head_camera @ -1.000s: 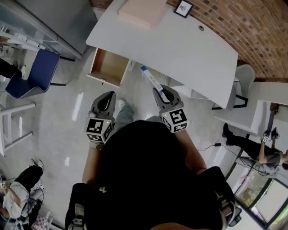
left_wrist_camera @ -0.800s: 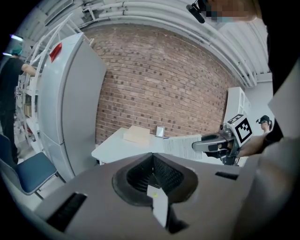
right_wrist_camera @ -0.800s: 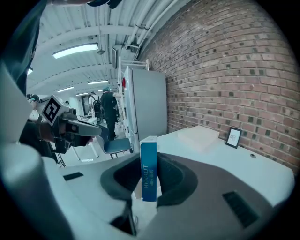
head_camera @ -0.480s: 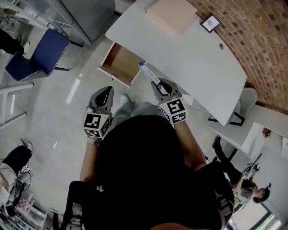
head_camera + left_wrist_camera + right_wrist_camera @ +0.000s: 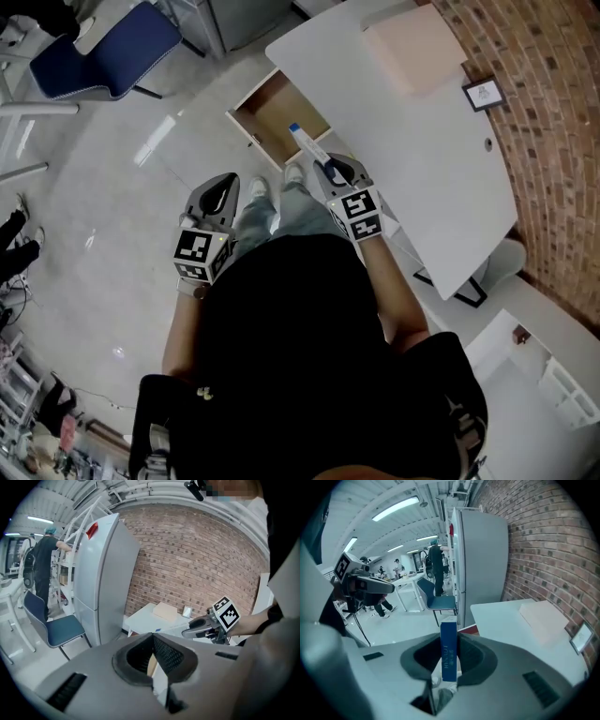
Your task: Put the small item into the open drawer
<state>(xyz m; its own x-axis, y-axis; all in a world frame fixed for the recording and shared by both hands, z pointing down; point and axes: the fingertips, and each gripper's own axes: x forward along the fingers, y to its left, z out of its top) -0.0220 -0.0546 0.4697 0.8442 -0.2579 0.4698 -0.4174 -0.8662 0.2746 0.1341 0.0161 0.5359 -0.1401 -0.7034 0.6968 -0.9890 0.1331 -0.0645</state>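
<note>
The small item is a long white box with a blue end [image 5: 307, 147]. My right gripper [image 5: 330, 171] is shut on it, and its blue end points out over the open wooden drawer [image 5: 272, 111] below the white desk [image 5: 412, 150]. In the right gripper view the blue box [image 5: 449, 651] stands upright between the pads, with the drawer's edge [image 5: 468, 630] just beyond it. My left gripper [image 5: 223, 186] hangs left of the right one over the floor, jaws shut and empty [image 5: 153, 634]. The left gripper view shows the right gripper [image 5: 206, 625] off to its right.
A beige flat box [image 5: 412, 47] and a small picture frame [image 5: 483, 92] lie on the desk by the brick wall. A blue chair [image 5: 103, 52] stands at the far left and a tall grey cabinet [image 5: 480, 559] next to the desk. People stand in the background.
The head view has swung, so the desk and drawer sit more upright in it. The right gripper with the box has come closer to the drawer. The left gripper keeps its place.
</note>
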